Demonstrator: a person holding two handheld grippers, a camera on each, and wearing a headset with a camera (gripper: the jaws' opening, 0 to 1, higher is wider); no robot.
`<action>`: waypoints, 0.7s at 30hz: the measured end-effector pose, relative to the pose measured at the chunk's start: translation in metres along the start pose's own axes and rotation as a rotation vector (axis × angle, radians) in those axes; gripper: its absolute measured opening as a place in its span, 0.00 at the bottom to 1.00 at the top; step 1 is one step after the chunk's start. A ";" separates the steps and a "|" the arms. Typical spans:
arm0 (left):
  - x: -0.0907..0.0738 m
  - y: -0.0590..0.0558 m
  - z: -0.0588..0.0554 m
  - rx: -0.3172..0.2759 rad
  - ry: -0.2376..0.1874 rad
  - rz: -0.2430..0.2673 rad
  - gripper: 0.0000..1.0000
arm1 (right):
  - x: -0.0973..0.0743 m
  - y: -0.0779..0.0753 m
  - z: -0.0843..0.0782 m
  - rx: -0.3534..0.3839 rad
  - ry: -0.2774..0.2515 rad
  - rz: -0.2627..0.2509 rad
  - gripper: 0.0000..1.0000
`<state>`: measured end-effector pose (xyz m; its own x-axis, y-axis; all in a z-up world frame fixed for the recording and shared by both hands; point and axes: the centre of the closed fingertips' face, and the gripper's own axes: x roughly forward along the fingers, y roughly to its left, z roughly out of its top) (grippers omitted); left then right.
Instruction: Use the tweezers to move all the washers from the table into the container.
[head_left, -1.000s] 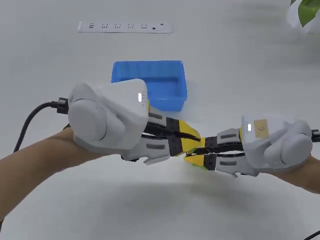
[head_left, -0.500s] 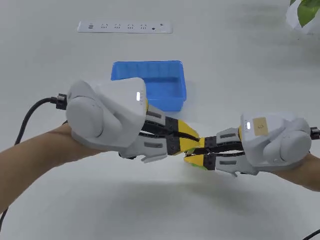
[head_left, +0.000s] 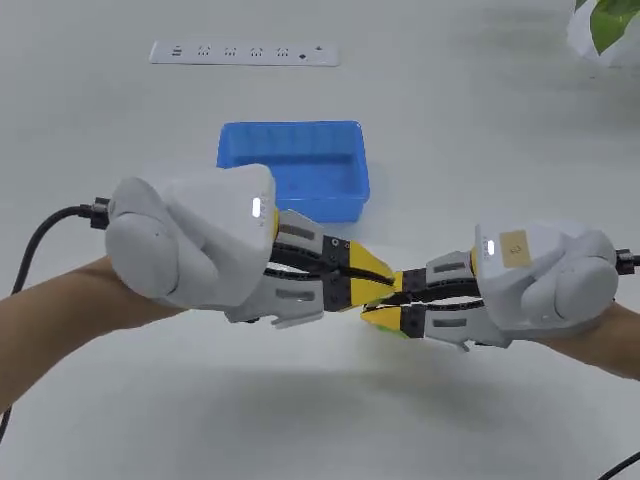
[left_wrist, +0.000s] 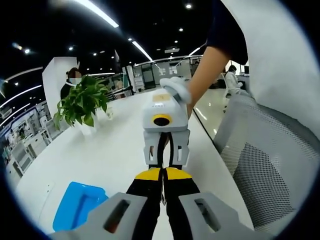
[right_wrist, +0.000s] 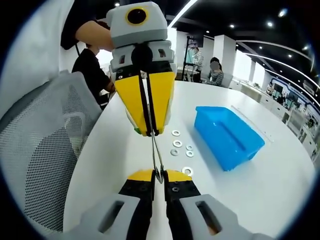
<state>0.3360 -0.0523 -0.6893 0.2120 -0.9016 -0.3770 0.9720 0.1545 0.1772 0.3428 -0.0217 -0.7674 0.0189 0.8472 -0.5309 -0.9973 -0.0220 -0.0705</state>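
Observation:
My left gripper (head_left: 376, 284) and right gripper (head_left: 388, 312) meet tip to tip in front of the blue container (head_left: 338, 206), and each is shut on the thin metal tweezers (right_wrist: 155, 152). In the right gripper view the tweezers run from my right gripper (right_wrist: 159, 176) up into the yellow jaws of the left gripper (right_wrist: 148, 131). Several washers (right_wrist: 177, 144) lie on the white table beside the blue container (right_wrist: 227, 136). In the left gripper view my left gripper (left_wrist: 162, 175) faces the right gripper (left_wrist: 164, 150), with the blue container (left_wrist: 77, 206) at lower left.
A white power strip (head_left: 243, 52) lies at the far side of the table and a potted plant (head_left: 608, 24) stands at the far right corner. A grey mesh chair (right_wrist: 45, 150) stands by the table edge. People sit at desks in the background.
The left gripper's body has drifted slightly left and nearer the head camera. The jaws of both grippers stay together at the same spot.

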 end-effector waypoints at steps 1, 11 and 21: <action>-0.002 -0.001 0.000 0.001 -0.005 -0.003 0.04 | 0.001 0.001 0.003 0.000 -0.003 0.004 0.08; -0.027 -0.002 0.000 -0.053 -0.033 0.024 0.04 | 0.010 0.004 0.016 0.040 -0.025 0.005 0.12; -0.043 -0.001 -0.011 -0.094 -0.014 0.046 0.04 | 0.018 0.000 0.018 0.041 -0.015 -0.029 0.19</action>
<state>0.3274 -0.0090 -0.6831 0.2560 -0.8981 -0.3576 0.9666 0.2328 0.1074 0.3421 0.0031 -0.7621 0.0466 0.8548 -0.5168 -0.9984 0.0236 -0.0510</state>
